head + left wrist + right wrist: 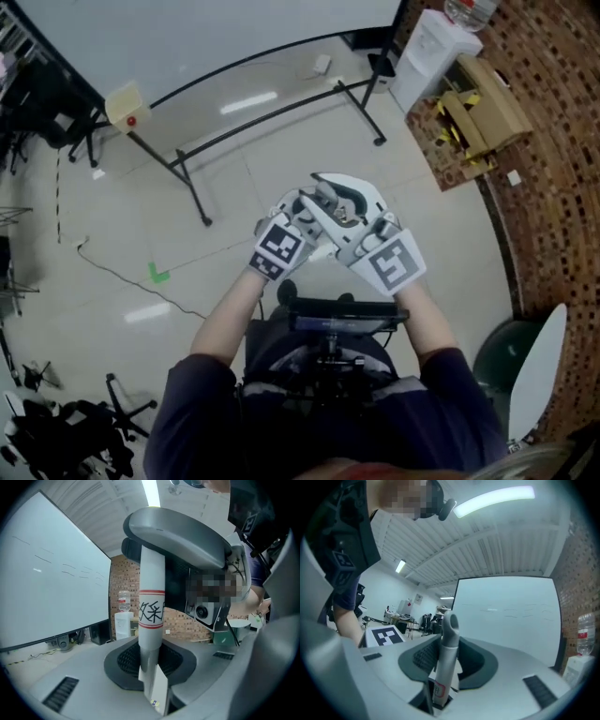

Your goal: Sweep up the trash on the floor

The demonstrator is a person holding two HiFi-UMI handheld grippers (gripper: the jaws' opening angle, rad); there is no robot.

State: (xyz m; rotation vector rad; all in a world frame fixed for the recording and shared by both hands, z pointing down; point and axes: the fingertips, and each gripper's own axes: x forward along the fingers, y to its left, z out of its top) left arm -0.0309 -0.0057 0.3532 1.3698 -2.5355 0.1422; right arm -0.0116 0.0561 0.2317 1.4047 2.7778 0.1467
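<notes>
Grips a pale tubular handle [151, 573] with the left hand-held gripper [151, 667], both dark pads pressed on the tube just below a paper label [152, 612] edged with red bands and inked with a black character

Holds that handle upright in front of the chest, above the pale tiled floor [281, 150]; lower end hidden beneath the two hand-held grippers in the head view, so no telling what hangs there

Sets the right hand-held gripper [443, 667] higher on what looks like the same handle, level with the label and just under the grey slant-cut tip [450, 623]; jaws spread a little wider than the tube, tube leaning toward one pad, a pale gap beside the other, no pinch

Carries both marker cubes close together, almost touching, in the head view

Faces a large whiteboard [216, 28] on a black tubular stand [272, 117]; right of it a white water dispenser [427, 56] topped by a bottle, then cardboard boxes [483, 117] on a brick-patterned surface

Elsewhere on the floor: a green tape mark [157, 274], a thin dark cable [122, 281] and a small pale scrap [97, 174] near the stand's left foot, well apart from the handle; too small to tell whether trash
</notes>
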